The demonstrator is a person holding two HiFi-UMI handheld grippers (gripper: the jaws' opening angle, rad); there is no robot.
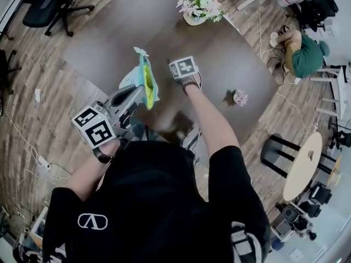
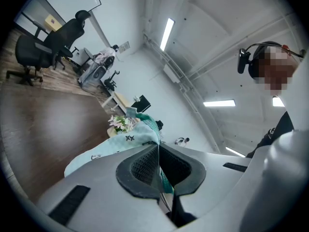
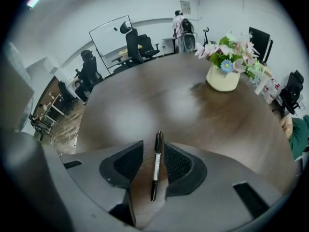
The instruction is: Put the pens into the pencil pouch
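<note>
L gripper point(image 2: 158, 148) is closed on the pouch point(image 2: 120, 146), w/ the fabric edge pinched flat between the pads point(image 2: 145, 166). In the left gripper view the jaws cut off the rest of the pouch. In head view the pouch stands up from the jaws toward 12 o'clock.

R gripper point(image 3: 153, 148) points down at the table point(image 3: 145, 105), jaws apart. A black-and-white pen point(image 3: 155, 166) lies on the wood between them, lengthwise, toward 12 o'clock. It is close to the jaw at 3 o'clock; I cannot tell if they touch. In head view the marker cube point(image 1: 183, 67) hides the R jaws and the pen.

Flower pot point(image 3: 223, 79) stands at approx. 1 o'clock, well apart.
</note>
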